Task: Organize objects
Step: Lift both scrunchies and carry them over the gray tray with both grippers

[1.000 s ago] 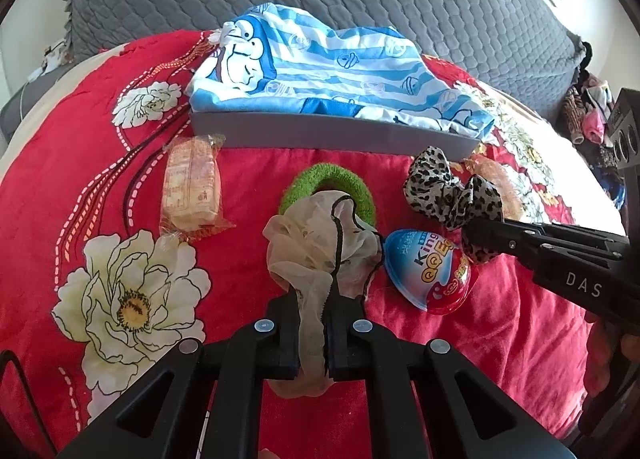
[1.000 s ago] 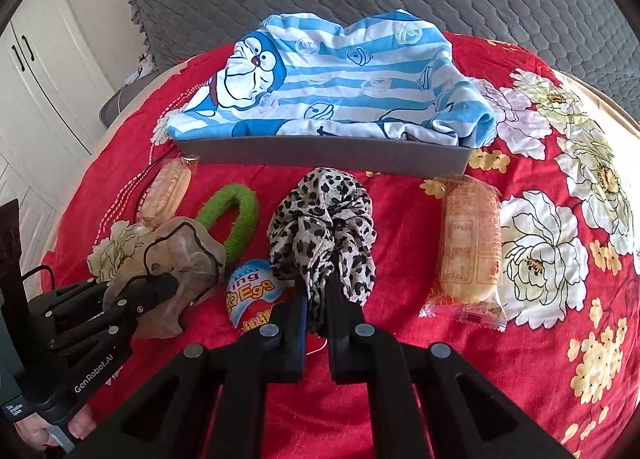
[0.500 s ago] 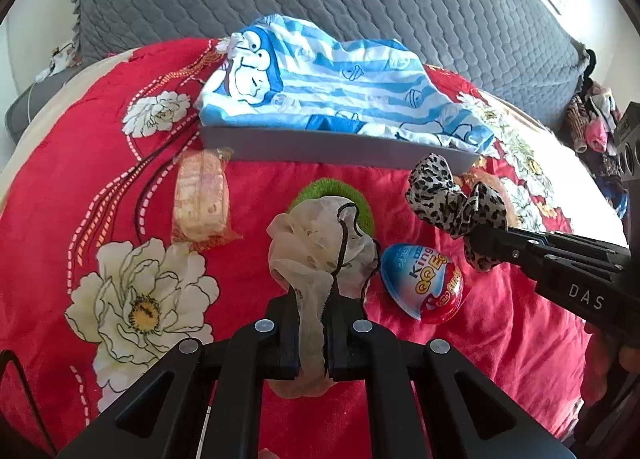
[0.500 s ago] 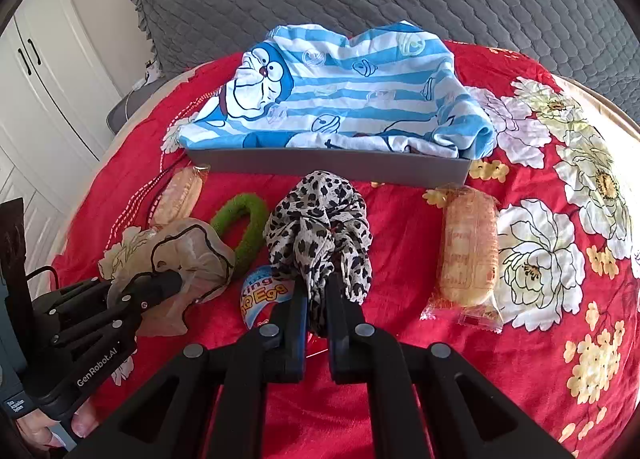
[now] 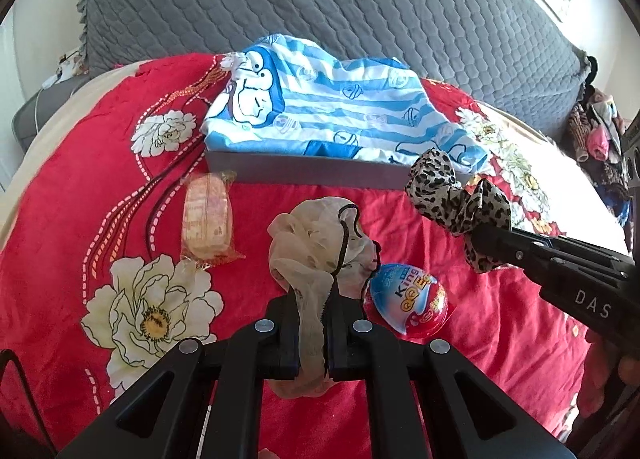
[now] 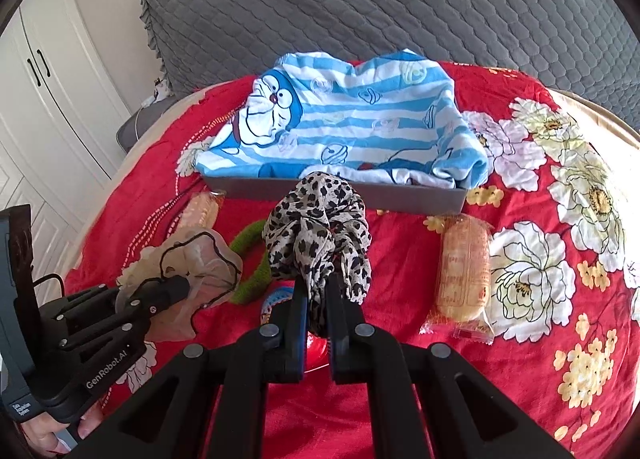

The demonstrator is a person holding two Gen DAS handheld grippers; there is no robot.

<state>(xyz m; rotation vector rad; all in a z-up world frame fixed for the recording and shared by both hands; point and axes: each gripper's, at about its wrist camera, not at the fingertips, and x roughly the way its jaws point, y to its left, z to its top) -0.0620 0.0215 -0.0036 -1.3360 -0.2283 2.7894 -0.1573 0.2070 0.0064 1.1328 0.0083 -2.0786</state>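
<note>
The cream mesh scrunchie (image 5: 320,247) hangs pinched in the left gripper (image 5: 314,333), the leopard-print scrunchie (image 6: 318,235) in the right gripper (image 6: 316,325) (both jaws clamped on fabric). Both hang over the red bedspread (image 5: 120,187), near its front edge, before the grey tray (image 6: 400,195).

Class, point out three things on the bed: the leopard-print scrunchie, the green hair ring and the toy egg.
leopard-print scrunchie (image 6: 316,235), right wrist view, on its bunched fabric above the jaws.
green hair ring (image 6: 256,287), right wrist view, on its lower curve.
toy egg (image 5: 408,301), left wrist view, on its printed front.
</note>
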